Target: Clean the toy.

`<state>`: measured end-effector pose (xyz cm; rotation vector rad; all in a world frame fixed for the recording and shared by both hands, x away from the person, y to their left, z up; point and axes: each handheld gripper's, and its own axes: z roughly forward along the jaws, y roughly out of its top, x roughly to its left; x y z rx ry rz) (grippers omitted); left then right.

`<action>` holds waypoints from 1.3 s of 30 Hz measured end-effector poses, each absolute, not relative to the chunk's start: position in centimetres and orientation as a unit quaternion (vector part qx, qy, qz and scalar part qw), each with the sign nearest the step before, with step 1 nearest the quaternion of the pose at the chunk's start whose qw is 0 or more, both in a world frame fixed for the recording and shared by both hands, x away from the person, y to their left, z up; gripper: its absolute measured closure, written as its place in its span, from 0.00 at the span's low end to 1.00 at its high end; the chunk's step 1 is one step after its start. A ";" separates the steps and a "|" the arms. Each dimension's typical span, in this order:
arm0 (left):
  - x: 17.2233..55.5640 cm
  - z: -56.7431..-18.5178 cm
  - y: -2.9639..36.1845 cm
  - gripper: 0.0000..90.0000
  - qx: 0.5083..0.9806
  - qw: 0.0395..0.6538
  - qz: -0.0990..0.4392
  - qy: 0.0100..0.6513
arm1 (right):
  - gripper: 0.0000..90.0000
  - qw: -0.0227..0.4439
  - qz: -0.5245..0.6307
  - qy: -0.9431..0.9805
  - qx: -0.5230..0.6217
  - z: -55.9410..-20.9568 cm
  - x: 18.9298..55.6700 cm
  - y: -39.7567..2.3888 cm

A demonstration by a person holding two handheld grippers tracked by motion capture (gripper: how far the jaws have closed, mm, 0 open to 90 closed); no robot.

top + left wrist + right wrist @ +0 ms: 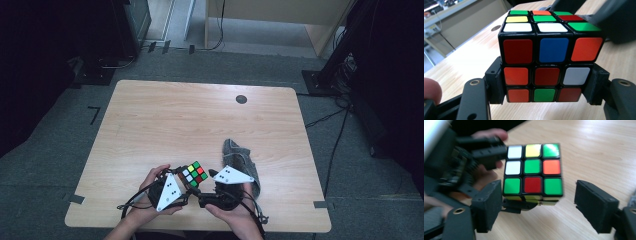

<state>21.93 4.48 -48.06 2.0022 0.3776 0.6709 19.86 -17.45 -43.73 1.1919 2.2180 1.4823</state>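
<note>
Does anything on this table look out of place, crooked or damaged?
Nothing looks damaged or spilled. The puzzle cube is scrambled, its colours mixed on every visible face, but its layers sit aligned. The one untidy thing is a grey cloth lying crumpled near the front right of the table.

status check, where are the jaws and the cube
Left gripper shut on the cube, bottom layer. Right gripper open beside it, jaws off. Grey cloth lies behind the right gripper, table.
</note>
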 end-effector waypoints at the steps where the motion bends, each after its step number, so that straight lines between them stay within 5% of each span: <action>1: 22.1 -48.0 4.8 0.38 0.818 0.482 0.269 0.162 | 0.26 0.108 0.514 0.749 0.404 -43.4 19.9 -18.0; 5: 22.9 -47.5 6.0 0.38 0.809 0.498 0.248 0.188 | 0.27 0.148 0.528 0.726 0.415 -42.7 20.5 -20.4; 10: 23.4 -46.9 7.5 0.38 0.796 0.537 0.189 0.205 | 0.38 0.324 0.414 0.719 0.456 -45.2 21.7 -22.9; 14: 23.8 -46.7 8.3 0.38 0.787 0.555 0.158 0.216 | 0.42 0.309 0.385 0.714 0.496 -47.9 22.9 -24.6; 18: 24.1 -46.7 8.6 0.38 0.784 0.560 0.146 0.224 | 0.70 0.264 0.375 0.731 0.506 -49.8 23.7 -25.3; 21: 24.1 -46.6 8.8 0.38 0.783 0.562 0.144 0.226 | 0.76 0.236 0.368 0.745 0.504 -50.6 23.9 -25.3; 26: 24.2 -46.5 9.1 0.38 0.781 0.564 0.141 0.229 | 0.64 0.181 0.387 0.759 0.492 -49.7 23.1 -24.8; 32: 24.2 -46.5 8.9 0.38 0.783 0.570 0.126 0.215 | 0.35 0.224 0.424 0.732 0.485 -48.6 22.8 -24.7; 35: 24.0 -46.5 8.6 0.38 0.786 0.568 0.126 0.210 | 0.47 0.191 0.401 0.750 0.490 -50.6 23.7 -24.2; 39: 23.9 -46.6 8.5 0.38 0.790 0.564 0.128 0.204 | 0.64 0.224 0.362 0.763 0.487 -51.9 24.0 -23.3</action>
